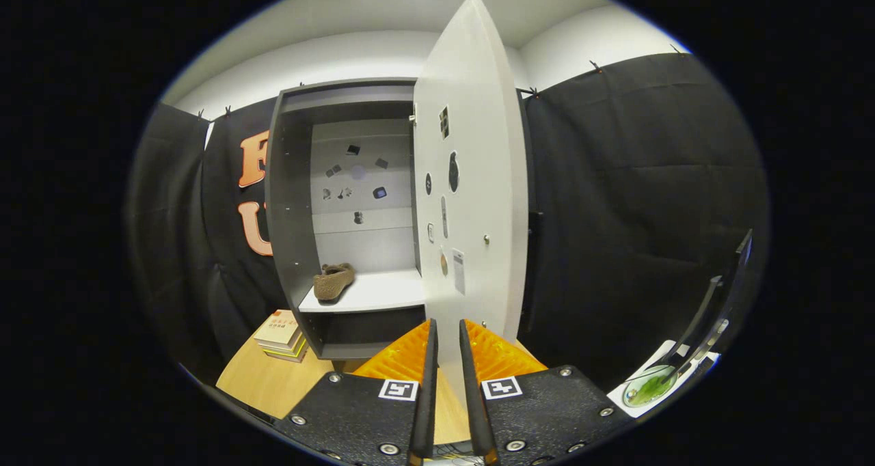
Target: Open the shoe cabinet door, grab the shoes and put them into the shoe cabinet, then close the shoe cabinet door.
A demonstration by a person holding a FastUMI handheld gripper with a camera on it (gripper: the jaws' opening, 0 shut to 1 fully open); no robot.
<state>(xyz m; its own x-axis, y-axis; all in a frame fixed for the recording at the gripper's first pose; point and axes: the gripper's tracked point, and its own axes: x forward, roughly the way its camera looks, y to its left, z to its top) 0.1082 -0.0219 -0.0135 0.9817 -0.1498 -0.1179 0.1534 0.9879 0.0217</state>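
Note:
The grey shoe cabinet (290, 206) stands on a wooden table, and its pale door (472, 179) is swung wide open toward me. A brown fuzzy shoe (333, 281) lies on the white shelf (383, 294) inside, at the shelf's left end. My gripper (448, 326) is low at the door's near bottom edge. Its fingers are drawn close together with that edge between them, and they appear to press on it. A small knob (486, 239) sits on the door face above the fingers.
A stack of books (281, 333) lies on the wooden table (266, 384) left of the cabinet's base. To the right, a glass dish with something green (649, 384) rests on a white sheet beside a dark slanted stand (718, 302).

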